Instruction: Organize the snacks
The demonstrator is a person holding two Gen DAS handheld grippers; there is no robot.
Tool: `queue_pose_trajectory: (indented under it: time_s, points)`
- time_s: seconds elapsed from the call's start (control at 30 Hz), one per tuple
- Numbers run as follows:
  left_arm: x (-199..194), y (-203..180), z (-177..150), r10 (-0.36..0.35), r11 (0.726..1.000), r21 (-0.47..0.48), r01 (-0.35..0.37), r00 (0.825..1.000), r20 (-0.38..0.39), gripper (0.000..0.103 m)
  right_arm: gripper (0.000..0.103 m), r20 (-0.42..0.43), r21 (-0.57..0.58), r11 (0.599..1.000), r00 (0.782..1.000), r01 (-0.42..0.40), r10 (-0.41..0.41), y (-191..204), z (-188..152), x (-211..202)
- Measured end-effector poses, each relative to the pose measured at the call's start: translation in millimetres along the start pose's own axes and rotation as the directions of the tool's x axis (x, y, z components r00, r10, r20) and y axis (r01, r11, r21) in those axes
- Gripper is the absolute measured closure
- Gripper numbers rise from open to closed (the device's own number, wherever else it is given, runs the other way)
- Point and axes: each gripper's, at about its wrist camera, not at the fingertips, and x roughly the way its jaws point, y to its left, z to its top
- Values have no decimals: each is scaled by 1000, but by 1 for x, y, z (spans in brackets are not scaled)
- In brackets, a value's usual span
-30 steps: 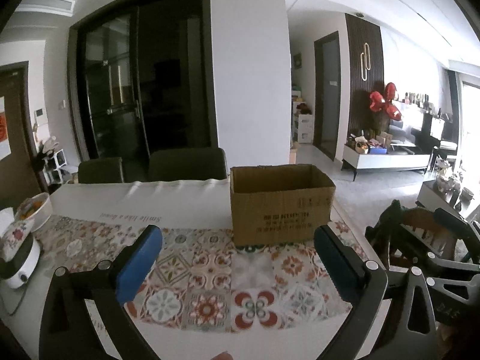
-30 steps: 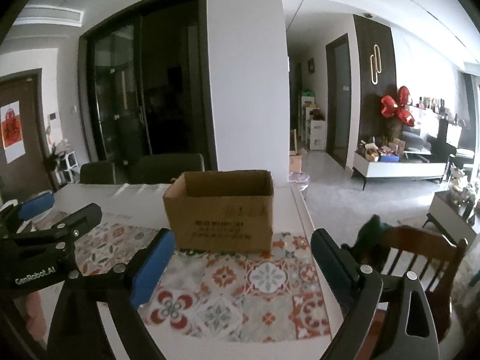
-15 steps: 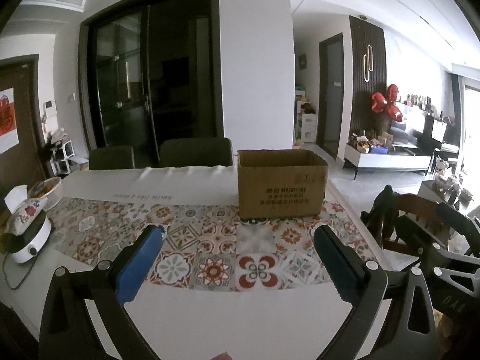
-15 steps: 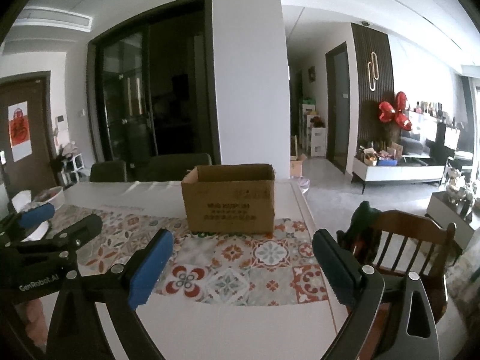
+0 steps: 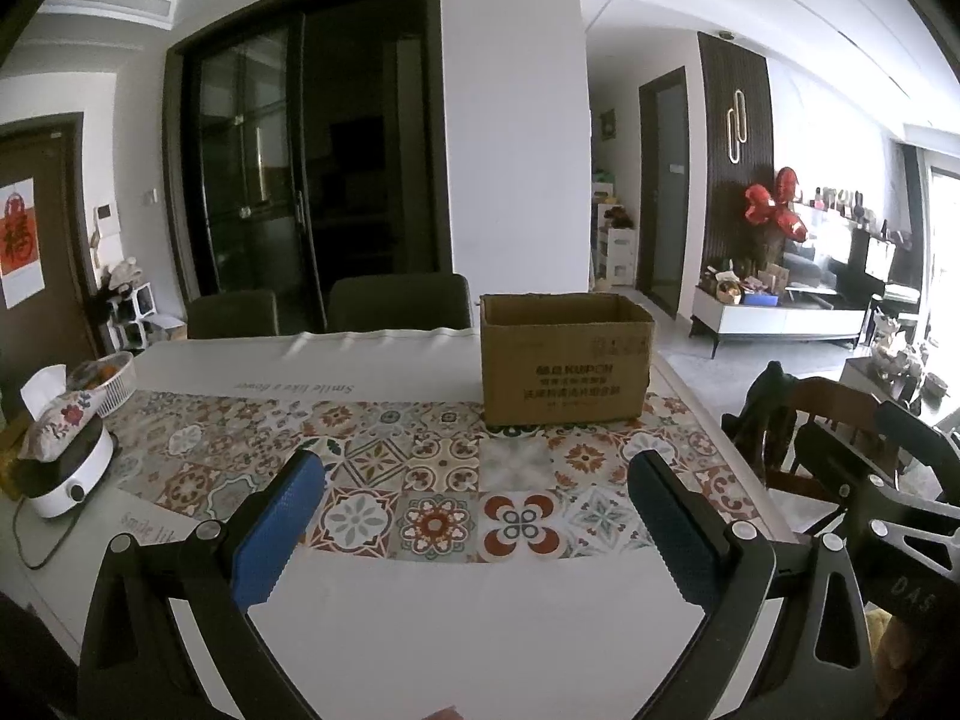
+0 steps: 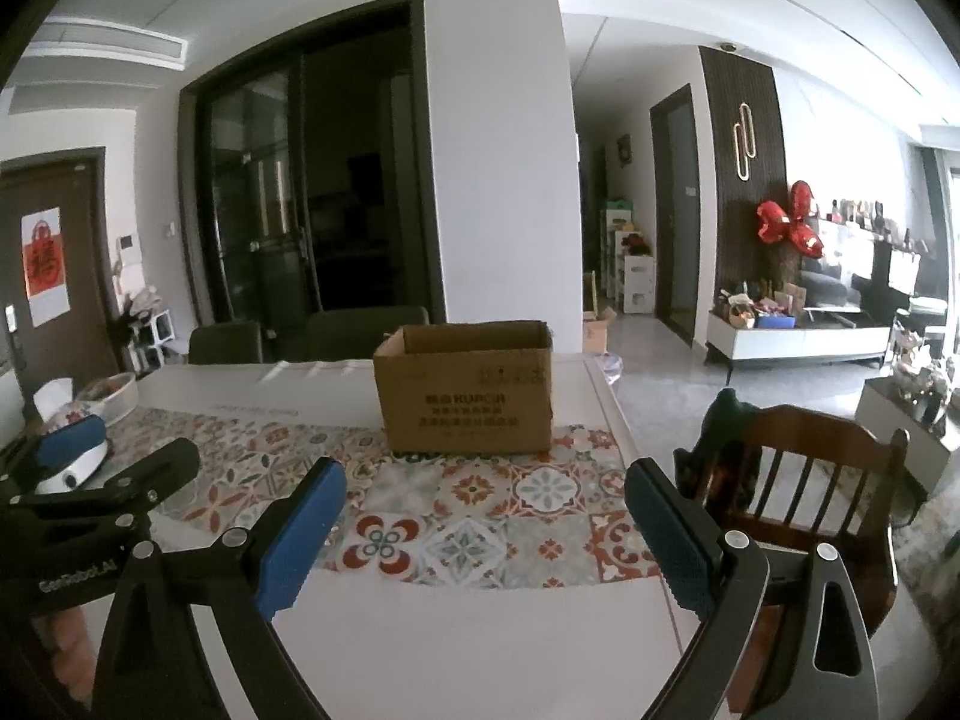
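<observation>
On the patterned mat (image 5: pixel 456 480) that covers the middle of the surface (image 5: pixel 480 618), toward its far right end, a brown cardboard box (image 5: pixel 564 369) stands upright with its top open. Compared with a second ago it looks smaller and farther off in both views, and more bare white surface shows in front of the mat, so both claws have pulled back and risen from it. The left claw (image 5: pixel 474 516) hangs above the near edge with its blue pads spread wide and nothing between them; the right claw (image 6: pixel 480 522) is likewise released and empty, to the right of the left one and closer to the wooden chair (image 6: pixel 810 480) at the surface's right edge. At the left end, a white appliance (image 5: pixel 66 480) with a floral tissue pouch (image 5: pixel 57 420) on top now shows fully, where it was cut off by the frame edge before, and a white basket (image 5: pixel 114 381) sits just behind it.

No snacks can be made out anywhere: the box's inside is hidden by its walls from both cameras, and the basket's contents are too small to tell. The printed text on the box front is too blurred to read. In the right wrist view the left claw's body covers most of the appliance.
</observation>
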Motion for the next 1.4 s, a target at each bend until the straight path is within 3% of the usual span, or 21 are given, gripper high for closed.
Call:
queue_pose_trajectory:
  time_s: [1.4]
  points:
    - [-13, -1, -1, 2, 1000, 6, -2, 1000, 15, 0, 8, 19, 1, 1000, 1000, -8, 8, -2, -1, -12]
